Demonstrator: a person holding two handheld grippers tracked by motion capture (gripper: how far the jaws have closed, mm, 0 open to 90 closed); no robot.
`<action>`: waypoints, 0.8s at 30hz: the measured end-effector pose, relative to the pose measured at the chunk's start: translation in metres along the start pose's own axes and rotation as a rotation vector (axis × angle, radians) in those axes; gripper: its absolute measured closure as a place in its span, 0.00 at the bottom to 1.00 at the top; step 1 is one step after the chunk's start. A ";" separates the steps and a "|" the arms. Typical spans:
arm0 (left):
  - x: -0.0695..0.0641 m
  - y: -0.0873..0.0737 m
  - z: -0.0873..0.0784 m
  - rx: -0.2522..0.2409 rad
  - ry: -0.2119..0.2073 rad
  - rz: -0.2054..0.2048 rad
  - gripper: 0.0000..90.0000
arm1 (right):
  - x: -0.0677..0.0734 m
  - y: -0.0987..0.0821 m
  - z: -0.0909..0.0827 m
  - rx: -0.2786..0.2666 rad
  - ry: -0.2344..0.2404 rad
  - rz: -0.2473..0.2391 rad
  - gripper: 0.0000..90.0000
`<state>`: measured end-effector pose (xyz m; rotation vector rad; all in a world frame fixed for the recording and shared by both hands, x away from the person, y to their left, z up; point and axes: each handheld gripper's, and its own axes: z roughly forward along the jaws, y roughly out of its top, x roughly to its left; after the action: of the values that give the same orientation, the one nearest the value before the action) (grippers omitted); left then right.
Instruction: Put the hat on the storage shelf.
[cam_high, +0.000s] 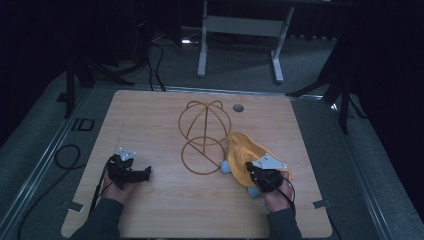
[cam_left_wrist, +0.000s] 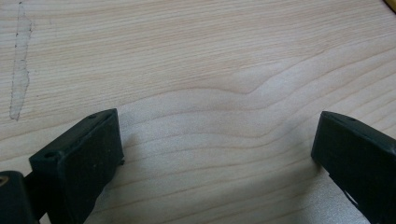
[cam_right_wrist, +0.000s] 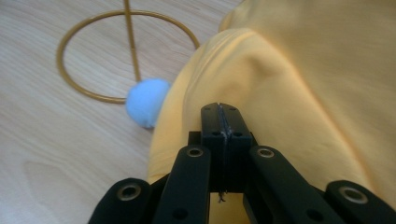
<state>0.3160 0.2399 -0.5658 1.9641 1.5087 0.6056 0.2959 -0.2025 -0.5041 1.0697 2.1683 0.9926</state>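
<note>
A yellow cloth hat (cam_high: 245, 150) (cam_right_wrist: 303, 70) lies crumpled on the wooden table (cam_high: 150, 115) at the right, against a golden wire stand (cam_high: 205, 135) (cam_right_wrist: 132, 46) of rings. One pale blue pom-pom (cam_high: 225, 166) (cam_right_wrist: 146, 100) rests by the stand's flat ring, and a second pom-pom (cam_high: 254, 192) shows beside the person's right hand. My right gripper (cam_high: 250, 169) (cam_right_wrist: 219, 107) is over the hat's near side with its jaws pressed together; no cloth shows between them. My left gripper (cam_high: 147, 172) (cam_left_wrist: 215, 126) rests at the table's left, jaws wide apart over bare wood.
A round cable hole (cam_high: 238, 107) sits in the table behind the stand. A pale scuff mark (cam_left_wrist: 18, 70) streaks the wood ahead of the left gripper. Beyond the table stands a grey metal frame (cam_high: 240, 25), and black cables (cam_high: 65, 155) lie on the floor at the left.
</note>
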 end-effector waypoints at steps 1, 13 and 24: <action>0.000 0.000 0.000 0.000 0.000 0.000 0.02 | -0.002 0.000 0.001 0.003 -0.004 -0.001 1.00; 0.000 0.000 0.000 0.002 -0.001 0.003 0.02 | -0.028 -0.001 -0.005 0.033 -0.049 -0.031 0.97; 0.000 0.000 0.000 0.000 -0.002 0.005 0.02 | -0.038 -0.022 -0.040 0.012 -0.024 0.017 0.91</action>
<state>0.3156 0.2395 -0.5657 1.9685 1.5034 0.6053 0.2793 -0.2582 -0.4929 1.1023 2.1518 0.9698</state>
